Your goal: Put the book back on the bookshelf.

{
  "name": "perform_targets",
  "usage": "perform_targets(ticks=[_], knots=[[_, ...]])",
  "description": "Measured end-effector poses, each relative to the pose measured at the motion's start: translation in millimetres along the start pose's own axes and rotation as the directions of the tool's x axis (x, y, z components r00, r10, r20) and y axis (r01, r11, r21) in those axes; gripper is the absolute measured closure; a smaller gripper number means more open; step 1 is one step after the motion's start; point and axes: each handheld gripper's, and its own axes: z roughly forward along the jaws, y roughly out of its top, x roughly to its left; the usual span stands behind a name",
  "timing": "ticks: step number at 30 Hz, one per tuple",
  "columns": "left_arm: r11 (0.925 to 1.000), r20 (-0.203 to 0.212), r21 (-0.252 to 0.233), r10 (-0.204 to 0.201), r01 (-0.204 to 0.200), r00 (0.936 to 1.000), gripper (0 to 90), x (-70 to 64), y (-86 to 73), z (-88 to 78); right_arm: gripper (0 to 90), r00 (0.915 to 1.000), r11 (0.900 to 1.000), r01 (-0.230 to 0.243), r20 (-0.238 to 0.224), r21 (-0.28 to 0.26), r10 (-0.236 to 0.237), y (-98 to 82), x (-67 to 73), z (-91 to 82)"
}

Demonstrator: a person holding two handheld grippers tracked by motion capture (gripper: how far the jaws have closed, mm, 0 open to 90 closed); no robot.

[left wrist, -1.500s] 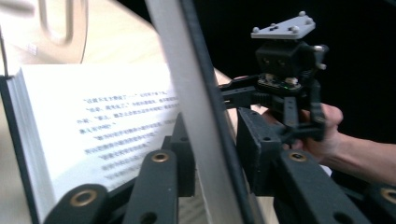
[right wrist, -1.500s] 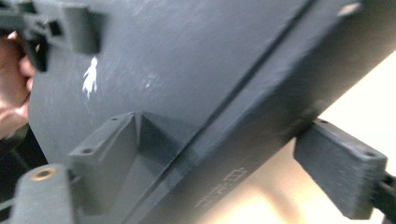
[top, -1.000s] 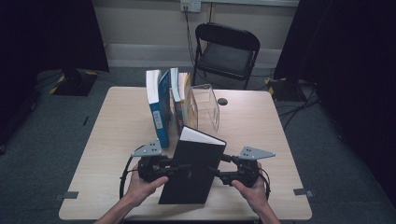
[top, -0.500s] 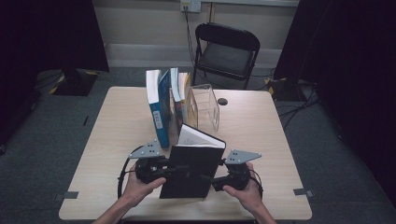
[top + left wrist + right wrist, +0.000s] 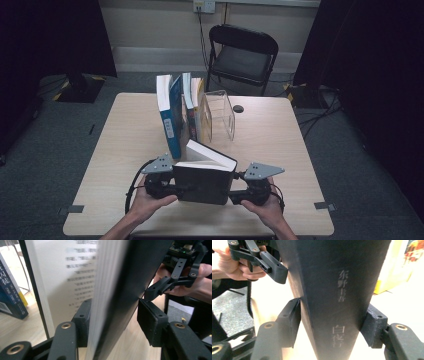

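Both tools flank the black book (image 5: 205, 176) at the tabletop's (image 5: 300, 150) six o'clock edge: right tool (image 5: 332, 322), jaws just closing, clamps its spine (lettered); left tool (image 5: 112, 320), jaws just opening, straddles cover and pages, right pad clear.

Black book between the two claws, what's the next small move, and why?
Probably draw the left claw back off the book. Its jaws have just been opening and now stand loose around the page edge. The right claw, whose jaws have just been closing, has both pads against the spine end, so it seems to have taken the book over.
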Motion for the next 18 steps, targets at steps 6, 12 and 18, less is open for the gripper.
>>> perform_targets(ticks=[6,12,18], knots=[[0.9996,-0.044,-0.021,-0.020,0.019,0.9988,42.7,2.9,-4.7,-13.6,35.9,0.9997,1.000,-0.010,-0.022,0.014,0.010,2.1,1.5,8.0],[0.9988,-0.093,0.001,-0.049,0.049,0.9944,40.4,11.5,-17.0,-21.8,30.3,0.9998,1.000,0.013,-0.018,0.014,-0.013,13.7,5.7,23.7],[0.9968,-0.161,0.016,-0.075,0.079,0.9841,38.8,21.1,-22.7,-18.1,50.7,0.9978,0.998,0.056,0.033,0.016,-0.057,17.0,9.6,24.9]])
